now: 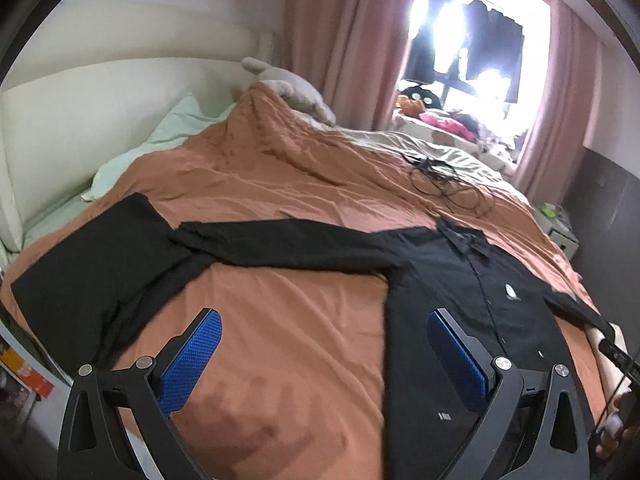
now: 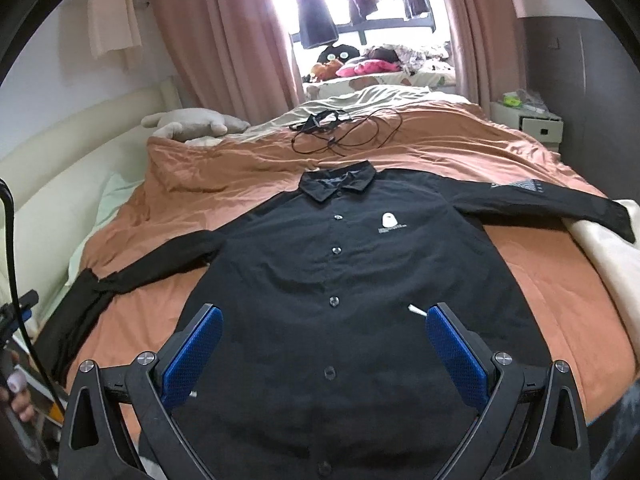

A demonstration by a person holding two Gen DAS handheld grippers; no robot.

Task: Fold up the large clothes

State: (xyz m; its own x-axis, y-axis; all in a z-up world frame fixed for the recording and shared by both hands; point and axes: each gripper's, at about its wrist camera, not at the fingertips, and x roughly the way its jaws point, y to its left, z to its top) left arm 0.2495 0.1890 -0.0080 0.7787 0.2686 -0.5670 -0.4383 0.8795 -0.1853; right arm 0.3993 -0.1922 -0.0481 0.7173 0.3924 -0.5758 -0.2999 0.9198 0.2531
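While the left wrist view looked across the bed [image 1: 280,184], its rumpled rust-orange cover lay under a black button-up shirt [image 1: 460,280] spread flat, one long sleeve stretched toward a folded black garment [image 1: 92,264]. The left hand-held gripper [image 1: 324,356] hovered spread wide and empty, blue textured pads above the cover, the shirt's body beneath its right finger. From the right wrist view, the right hand-held gripper [image 2: 324,356] also gaped wide, holding nothing, over the shirt's lower front. A small white chest logo [image 2: 388,221] carried unreadable print; a tangled black cable [image 2: 344,128] lay beyond the collar.
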